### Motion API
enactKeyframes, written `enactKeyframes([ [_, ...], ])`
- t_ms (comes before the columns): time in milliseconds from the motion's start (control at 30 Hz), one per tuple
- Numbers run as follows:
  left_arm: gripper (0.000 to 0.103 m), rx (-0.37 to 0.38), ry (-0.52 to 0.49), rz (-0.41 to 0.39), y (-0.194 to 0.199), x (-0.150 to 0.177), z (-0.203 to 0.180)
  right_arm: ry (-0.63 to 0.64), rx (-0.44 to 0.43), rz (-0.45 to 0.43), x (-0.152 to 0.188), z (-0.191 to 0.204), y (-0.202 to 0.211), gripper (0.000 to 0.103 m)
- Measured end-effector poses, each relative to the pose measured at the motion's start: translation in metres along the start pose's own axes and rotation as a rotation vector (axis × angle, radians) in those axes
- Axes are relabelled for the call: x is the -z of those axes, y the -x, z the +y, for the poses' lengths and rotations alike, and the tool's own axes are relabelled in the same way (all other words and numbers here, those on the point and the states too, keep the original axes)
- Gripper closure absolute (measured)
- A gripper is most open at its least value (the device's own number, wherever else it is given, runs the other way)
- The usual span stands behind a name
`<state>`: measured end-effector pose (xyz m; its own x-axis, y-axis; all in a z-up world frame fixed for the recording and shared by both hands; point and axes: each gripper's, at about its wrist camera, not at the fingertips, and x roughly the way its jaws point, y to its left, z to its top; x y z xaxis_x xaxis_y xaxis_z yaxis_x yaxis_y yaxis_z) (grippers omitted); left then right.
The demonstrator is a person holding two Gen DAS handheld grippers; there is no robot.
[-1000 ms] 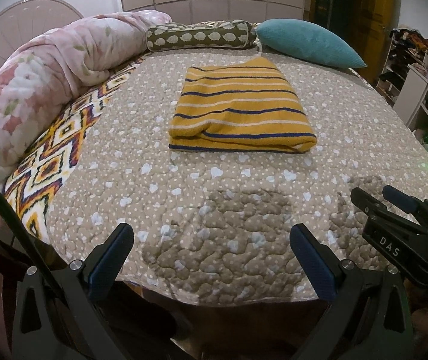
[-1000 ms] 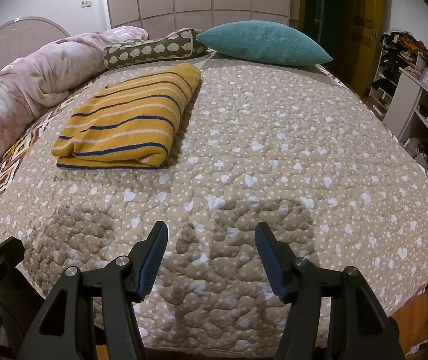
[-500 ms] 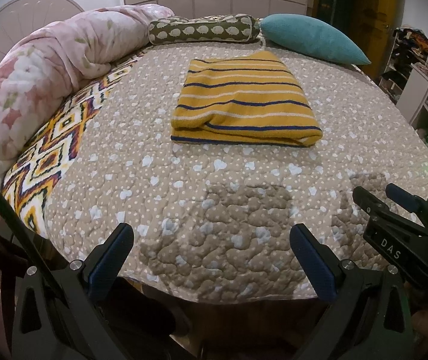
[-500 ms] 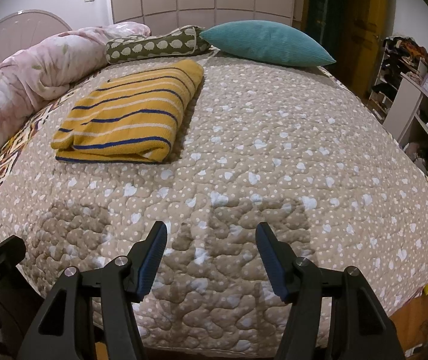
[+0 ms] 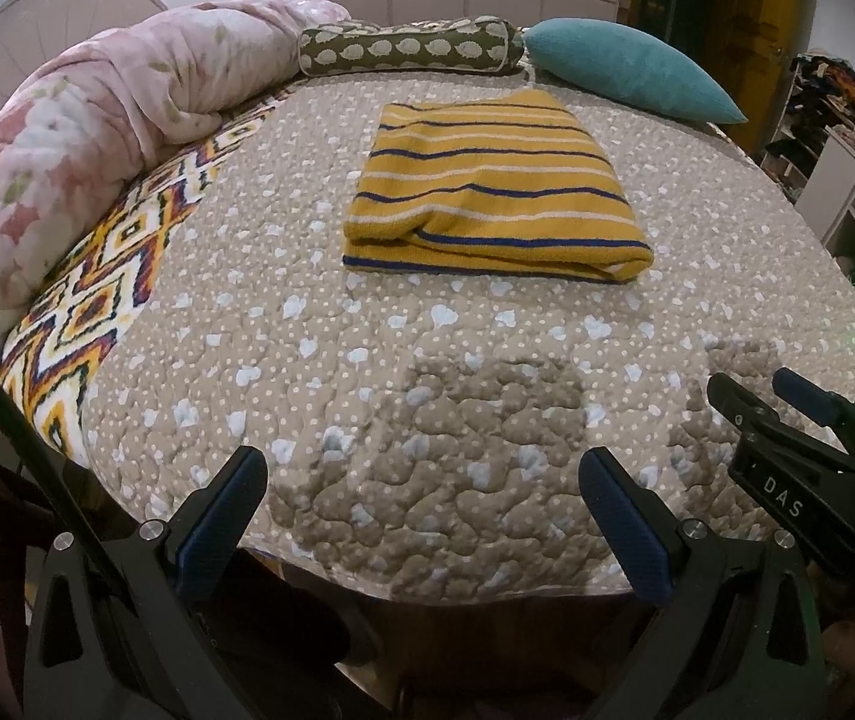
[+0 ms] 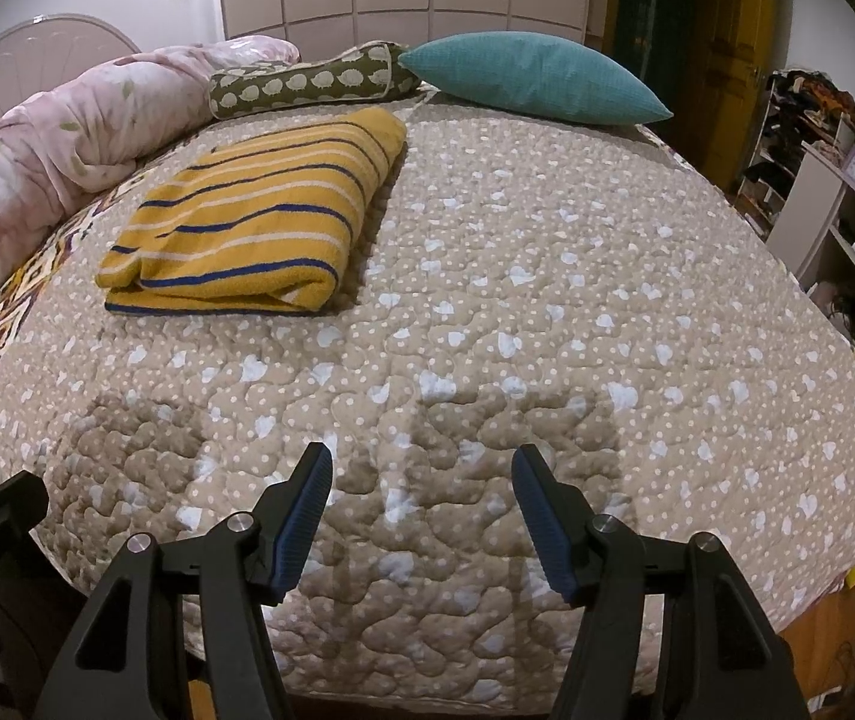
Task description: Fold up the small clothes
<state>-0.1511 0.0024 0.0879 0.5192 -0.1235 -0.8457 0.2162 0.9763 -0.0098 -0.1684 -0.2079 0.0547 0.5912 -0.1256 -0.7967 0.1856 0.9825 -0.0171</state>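
Note:
A yellow garment with navy and white stripes (image 5: pixel 493 198) lies folded into a neat rectangle on the quilted beige bed cover (image 5: pixel 367 360). It also shows in the right wrist view (image 6: pixel 253 222), at the left. My left gripper (image 5: pixel 421 480) is open and empty above the bed's near edge, well short of the garment. My right gripper (image 6: pixel 421 480) is open and empty, also near the front edge, to the right of the garment. The right gripper's body (image 5: pixel 799 450) shows at the right of the left wrist view.
A pink floral duvet (image 5: pixel 85 126) is bunched along the left side over a zigzag blanket (image 5: pixel 97 300). A patterned bolster (image 5: pixel 409 51) and a teal pillow (image 5: pixel 631 69) lie at the head. White shelves (image 6: pixel 835 216) stand to the right.
Both grippers have drifted slightly forward toward the bed, so the folded garment looks a little nearer. Both stay open and empty.

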Motion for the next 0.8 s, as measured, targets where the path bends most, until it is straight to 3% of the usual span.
enactKeyframes([
  [200, 0.000, -0.014, 0.031, 0.038, -0.020, -0.002, 0.013, 0.000, -0.031, 0.015, -0.017, 0.000, -0.010, 0.036],
  [433, 0.000, -0.044, 0.041, 0.054, -0.034, -0.004, 0.025, 0.041, -0.085, -0.067, -0.093, 0.024, -0.027, 0.036],
  [467, 0.000, -0.045, 0.043, 0.055, -0.034, -0.005, 0.026, 0.060, -0.095, -0.082, -0.101, 0.032, -0.030, 0.037],
  [533, 0.000, -0.045, 0.052, 0.059, -0.037, -0.007, 0.031, 0.108, -0.115, -0.097, -0.117, 0.048, -0.043, 0.066],
  [567, 0.000, -0.045, 0.057, 0.063, -0.039, -0.007, 0.033, 0.125, -0.111, -0.085, -0.122, 0.055, -0.054, 0.070],
  [700, 0.000, -0.033, 0.089, 0.079, -0.048, -0.011, 0.044, 0.120, -0.129, 0.001, -0.120, 0.065, -0.094, 0.071],
  [800, 0.000, -0.015, 0.106, 0.083, -0.053, -0.014, 0.050, 0.178, -0.122, 0.002, -0.119, 0.069, -0.089, 0.070],
])
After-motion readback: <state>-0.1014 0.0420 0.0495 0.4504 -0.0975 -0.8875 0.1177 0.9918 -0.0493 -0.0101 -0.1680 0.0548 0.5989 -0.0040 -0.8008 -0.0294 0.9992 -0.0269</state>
